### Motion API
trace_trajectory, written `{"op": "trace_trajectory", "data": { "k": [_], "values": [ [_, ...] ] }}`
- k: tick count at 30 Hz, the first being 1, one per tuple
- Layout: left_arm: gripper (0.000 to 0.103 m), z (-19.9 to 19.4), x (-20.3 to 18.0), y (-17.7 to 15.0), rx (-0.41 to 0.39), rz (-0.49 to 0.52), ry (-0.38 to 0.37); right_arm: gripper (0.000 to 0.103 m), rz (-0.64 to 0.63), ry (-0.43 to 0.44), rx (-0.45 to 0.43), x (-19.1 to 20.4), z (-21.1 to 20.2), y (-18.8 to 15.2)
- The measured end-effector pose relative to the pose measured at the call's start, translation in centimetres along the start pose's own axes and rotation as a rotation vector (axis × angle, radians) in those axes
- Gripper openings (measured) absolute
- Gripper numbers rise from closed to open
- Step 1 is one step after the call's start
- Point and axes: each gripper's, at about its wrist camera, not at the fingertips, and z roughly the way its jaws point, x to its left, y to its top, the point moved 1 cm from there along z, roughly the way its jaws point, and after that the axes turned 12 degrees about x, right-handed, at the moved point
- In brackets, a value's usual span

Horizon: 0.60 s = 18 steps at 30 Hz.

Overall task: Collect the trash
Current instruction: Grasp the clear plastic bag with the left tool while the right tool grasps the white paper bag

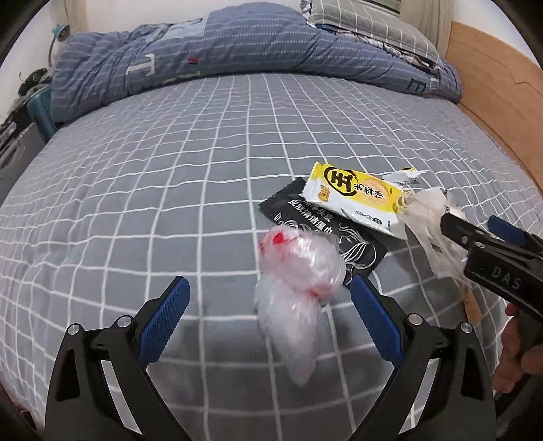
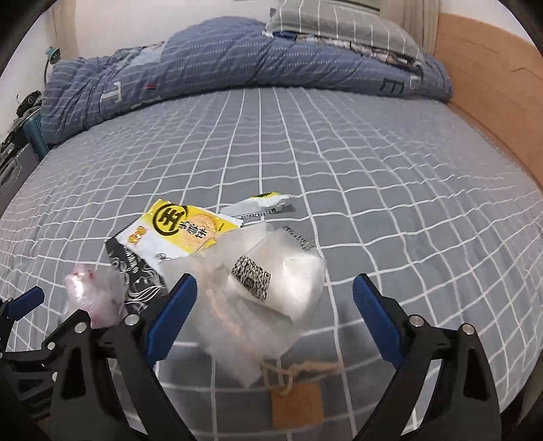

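Note:
Trash lies on a grey checked bed sheet (image 1: 169, 190). A crumpled clear plastic bag with red marks (image 1: 298, 271) lies between the fingers of my open left gripper (image 1: 269, 298); it also shows in the right wrist view (image 2: 95, 295). A black wrapper (image 1: 325, 237) and a yellow-white snack wrapper (image 1: 359, 200) lie just beyond it. A translucent white bag with a barcode label (image 2: 264, 288) lies between the fingers of my open right gripper (image 2: 275, 295), with a string and brown tag (image 2: 297, 403) below it. A small torn wrapper (image 2: 261, 205) lies farther back.
A folded blue quilt (image 1: 237, 54) and a grey checked pillow (image 1: 366, 20) lie at the far end of the bed. A wooden bed frame (image 1: 502, 101) runs along the right. Clutter stands off the bed's left edge (image 1: 23, 101).

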Motion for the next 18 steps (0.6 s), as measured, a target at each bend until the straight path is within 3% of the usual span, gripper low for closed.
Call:
{"op": "trace_trajectory", "data": {
  "k": [6,8,13,18],
  "values": [
    [0.092,2.0,-0.4,1.1,0.027,-0.001,0.002,0.076,0.036,0.028,0.088,-0.5,2.9,0.4],
    [0.086,2.3,-0.7,1.2,0.029,0.007,0.006,0.073,0.036,0.053,0.122,-0.5,3.9,0.2],
    [0.071,3.8,-1.6,0.8,0.073,0.042,0.012,0.051,-0.010,0.060,0.116,0.3,3.6,0.0],
    [0.056,4.4,-2.3,0.4,0.081,0.077,0.019,0.039,-0.012,0.060,0.109,0.3,3.4,-0.1]
  ]
}}
